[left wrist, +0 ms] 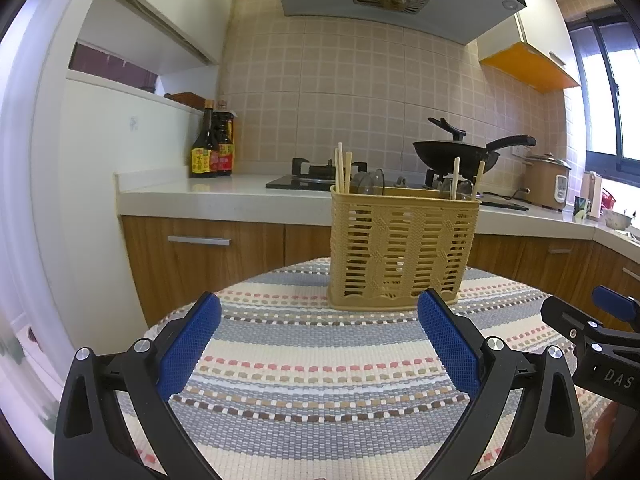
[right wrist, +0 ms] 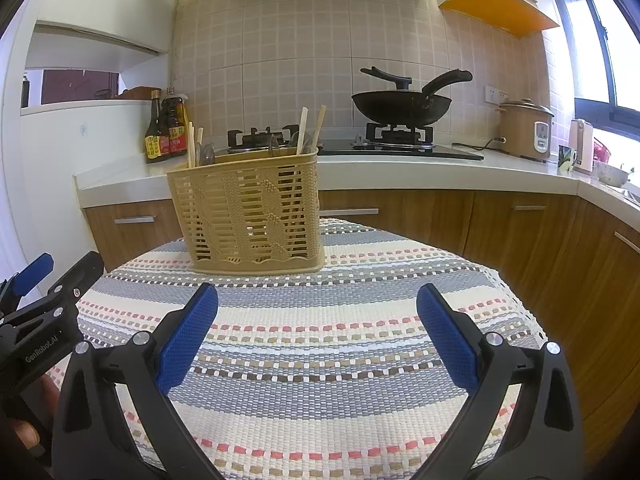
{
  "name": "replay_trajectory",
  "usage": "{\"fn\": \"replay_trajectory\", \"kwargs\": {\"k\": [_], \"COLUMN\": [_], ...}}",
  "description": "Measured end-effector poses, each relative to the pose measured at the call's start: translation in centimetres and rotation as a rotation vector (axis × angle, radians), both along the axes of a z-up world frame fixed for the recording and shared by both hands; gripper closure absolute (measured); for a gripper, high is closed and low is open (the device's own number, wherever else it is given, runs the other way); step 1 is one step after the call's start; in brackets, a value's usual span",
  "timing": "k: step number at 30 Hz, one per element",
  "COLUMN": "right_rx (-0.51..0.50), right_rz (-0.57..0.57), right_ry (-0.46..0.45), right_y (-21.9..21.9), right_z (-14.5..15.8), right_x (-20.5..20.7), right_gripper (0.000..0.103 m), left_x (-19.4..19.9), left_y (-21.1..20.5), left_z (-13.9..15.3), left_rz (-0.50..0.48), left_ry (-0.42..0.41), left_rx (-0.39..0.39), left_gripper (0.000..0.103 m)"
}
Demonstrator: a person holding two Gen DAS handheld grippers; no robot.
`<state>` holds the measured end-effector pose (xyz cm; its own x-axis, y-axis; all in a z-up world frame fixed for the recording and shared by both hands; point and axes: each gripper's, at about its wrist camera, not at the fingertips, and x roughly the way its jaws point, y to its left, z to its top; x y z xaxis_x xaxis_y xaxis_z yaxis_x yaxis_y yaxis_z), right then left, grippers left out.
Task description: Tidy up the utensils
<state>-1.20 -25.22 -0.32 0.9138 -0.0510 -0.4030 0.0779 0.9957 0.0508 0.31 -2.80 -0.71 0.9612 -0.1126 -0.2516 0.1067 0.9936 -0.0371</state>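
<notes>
The tan slotted utensil basket point(left wrist: 404, 248) stood upright at the far side of the bench, on the striped woven cloth point(left wrist: 320, 360). It held wooden chopsticks point(left wrist: 343, 172) bunched at its left end and two more chopsticks point(left wrist: 466, 180) leaning at the right end. Between them, rounded spoon bowls point(left wrist: 370, 182) peeked over the rim, though which compartment each sat in could not be told. From the right wrist view the same basket point(right wrist: 248, 208) sat left of centre, turned a little, so that one corner faced the camera.

And the left tool point(left wrist: 320, 344) was spread wide, blue pads point(left wrist: 188, 348) well apart, gripping nothing and touching nothing, with bare cloth showing between them. It hovered low over the cloth, pointing straight at the basket, which stood just beyond its fingertips. The right tool point(right wrist: 318, 340) was just as wide, empty too, aimed at the open cloth to the right of the basket.

Both tools were level, side by side. The right one showed at the right edge of the left wrist view, and the left one at the left edge of the right wrist view, with a bit of a hand point(right wrist: 28, 432) visible beneath it.

Behind, a black wok point(right wrist: 400, 106) sat on the gas stove point(right wrist: 396, 138), sauce bottles point(right wrist: 166, 128) stood at the left of the kitchen worktop point(right wrist: 400, 168), and a rice cooker point(right wrist: 524, 130) at the right.
</notes>
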Motion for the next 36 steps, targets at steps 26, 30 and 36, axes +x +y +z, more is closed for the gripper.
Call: {"fn": "replay_trajectory", "kwargs": {"k": [26, 30, 36], "right_rx": [0.004, 0.005, 0.004], "right_rz": [-0.005, -0.006, -0.007], "right_ry": [-0.004, -0.008, -0.023], "right_y": [-0.01, 0.01, 0.01], "right_z": [0.07, 0.1, 0.2], "right_x": [-0.05, -0.13, -0.42], "right_gripper": [0.008, 0.008, 0.008], "left_x": [0.19, 0.13, 0.04], "left_y": [-0.01, -0.08, -0.14], "left_z": [-0.23, -0.24, -0.25], "left_rz": [0.008, 0.009, 0.009], "left_ry": [0.016, 0.013, 0.012], "left_rx": [-0.009, -0.003, -0.002], "left_gripper": [0.008, 0.008, 0.008]}}
